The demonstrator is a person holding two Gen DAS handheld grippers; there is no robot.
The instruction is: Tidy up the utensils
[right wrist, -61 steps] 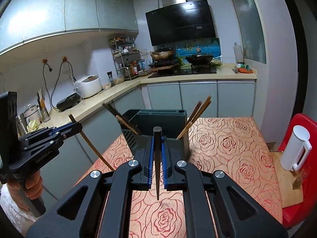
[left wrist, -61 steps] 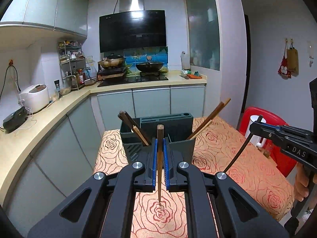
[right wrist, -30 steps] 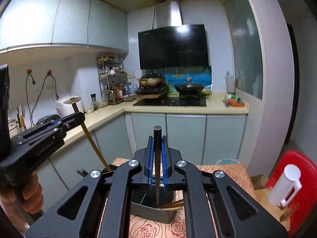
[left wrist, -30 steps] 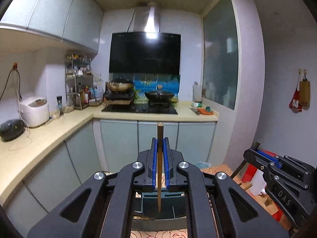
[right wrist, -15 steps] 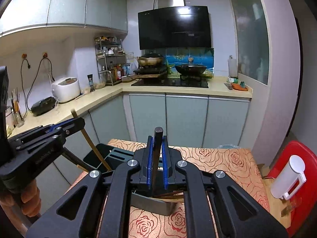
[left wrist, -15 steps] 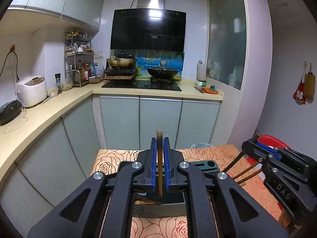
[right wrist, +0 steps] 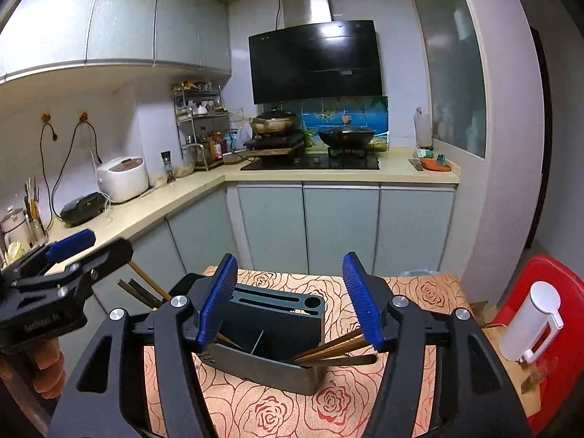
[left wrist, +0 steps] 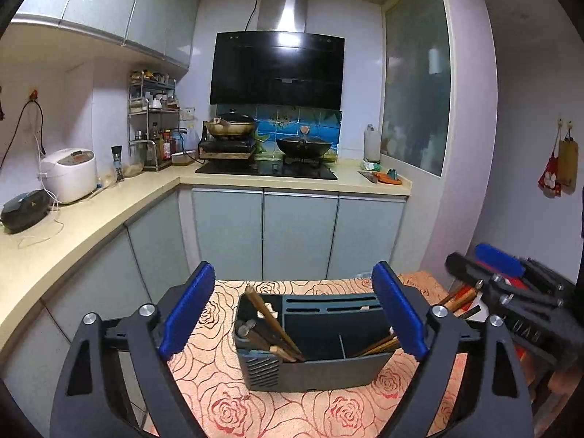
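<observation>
Your left hand-held gripper and right hand-held gripper both hang with jaws opening and nothing between the pads, just above the grey utensil holder on the rose-patterned bench, where chopsticks lean in its end compartments.

- L gripper jaws opening, spread wide; nothing btwn the blue pads.
- Dark grey utensil holder sits on rose-print tablecloth, seen thru the gap.
- Holder's L compartment: wooden chopsticks leaning, tips up toward back-left.
- R compartment: more chopsticks lying low, angled to the right.
- R gripper at right edge, blurred; jaws opening, blue pad up top, brown sticks just below it.
- Behind: counter, stove w/ 2 pans, range hood.
</observation>
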